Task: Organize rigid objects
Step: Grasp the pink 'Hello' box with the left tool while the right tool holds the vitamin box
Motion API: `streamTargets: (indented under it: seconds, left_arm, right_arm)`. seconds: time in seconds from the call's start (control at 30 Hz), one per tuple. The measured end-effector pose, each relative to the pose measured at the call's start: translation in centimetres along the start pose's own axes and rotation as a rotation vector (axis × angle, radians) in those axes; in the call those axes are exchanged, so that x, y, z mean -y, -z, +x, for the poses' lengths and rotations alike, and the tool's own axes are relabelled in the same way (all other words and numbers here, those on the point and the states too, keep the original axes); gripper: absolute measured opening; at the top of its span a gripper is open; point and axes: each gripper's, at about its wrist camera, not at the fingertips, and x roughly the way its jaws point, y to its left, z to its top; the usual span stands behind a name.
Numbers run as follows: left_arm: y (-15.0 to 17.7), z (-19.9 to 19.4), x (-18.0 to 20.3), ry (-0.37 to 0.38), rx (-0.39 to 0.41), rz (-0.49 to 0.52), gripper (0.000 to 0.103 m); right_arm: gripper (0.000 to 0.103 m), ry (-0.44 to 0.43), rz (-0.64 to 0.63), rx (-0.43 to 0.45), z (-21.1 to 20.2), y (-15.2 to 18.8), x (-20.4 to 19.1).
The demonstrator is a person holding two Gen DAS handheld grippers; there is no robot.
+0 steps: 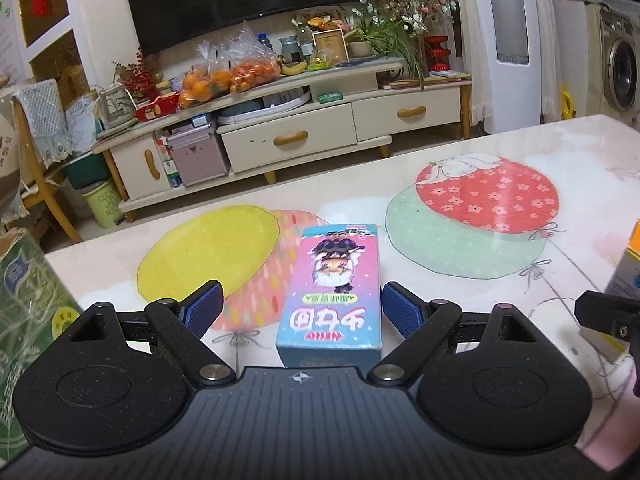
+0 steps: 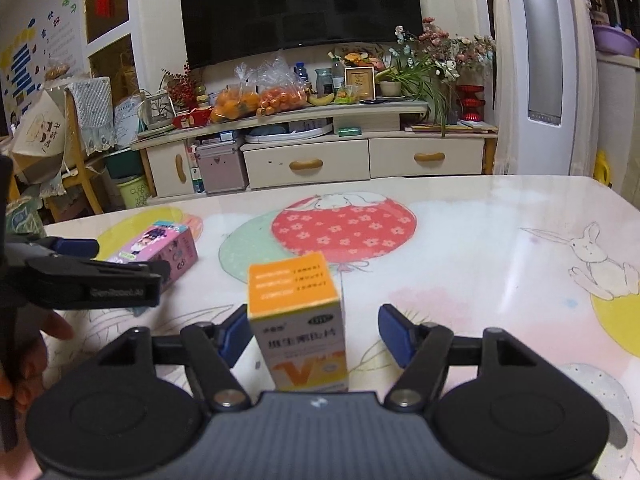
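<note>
- Left wrist view: the pink box (image 1: 334,292) lies flat on the table (image 1: 460,320), its long axis running away from the camera and its blue end panel nearest the lens.
- The left gripper (image 1: 302,312) straddles the near half of the pink box. Both blue pads (image 1: 204,308) stand clear of the box's sides, with table visible in each gap; the jaws are apart and grip nothing.
- A green carton (image 1: 28,320) occupies the left edge of this view, just beside the left gripper's body.
- Right wrist view: the orange-and-white box (image 2: 298,320) stands upright on the table (image 2: 480,260), orange top face up, between the fingers of the right gripper (image 2: 310,334).
- The right gripper's jaws are spread. The right-hand pad (image 2: 394,332) is well clear of the box. The left-hand pad (image 2: 234,332) sits just beside the box's left face; whether it touches cannot be told. The box is not clamped.
- In the same view the pink box (image 2: 160,248) lies well to the left of the upright box, partly behind the black finger of the left gripper (image 2: 92,280). A person's hand (image 2: 28,360) shows at the left edge below that gripper.
- The table cover carries printed balloons (image 2: 344,228) and a rabbit (image 2: 600,264).
- Beyond the table stand a TV cabinet (image 2: 312,160) loaded with bagged oranges (image 2: 256,100), and a dark television (image 2: 300,4) above it.
</note>
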Motion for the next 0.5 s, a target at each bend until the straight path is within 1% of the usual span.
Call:
streamTargets:
  seconds: [0.07, 0.1, 0.13, 0.2, 0.27, 0.33, 0.5]
  left_arm:
    - [-0.2, 0.5, 0.2, -0.004, -0.006, 0.008, 0.102]
    - [-0.3, 0.8, 0.3, -0.004, -0.013, 0.012, 0.096]
    - [-0.3, 0.5, 0.0, -0.008, -0.02, 0.016, 0.093]
    - [-0.2, 0.9, 0.2, -0.027, -0.031, 0.017, 0.074]
    - [-0.3, 0.7, 0.2, -0.013, -0.032, 0.001, 0.06]
    - [-0.2, 0.3, 0.1, -0.026, -0.033, -0.01, 0.058]
    - [0.3, -0.9, -0.3, -0.058, -0.047, -0.049, 0.057]
  right_arm:
    - [0.059, -0.008, -0.003, -0.004, 0.1, 0.0, 0.0]
    - [0.055, -0.011, -0.006, -0.005, 0.2, 0.0, -0.1]
    - [0.053, -0.013, -0.01, -0.009, 0.2, 0.0, -0.1]
    - [0.045, -0.02, -0.014, -0.013, 0.2, 0.0, -0.2]
    - [0.041, -0.024, -0.016, -0.017, 0.2, 0.0, -0.3]
    - [0.037, -0.029, -0.024, -0.021, 0.3, -0.1, -0.4]
    - [0.036, -0.033, -0.047, -0.016, 0.1, -0.1, -0.8]
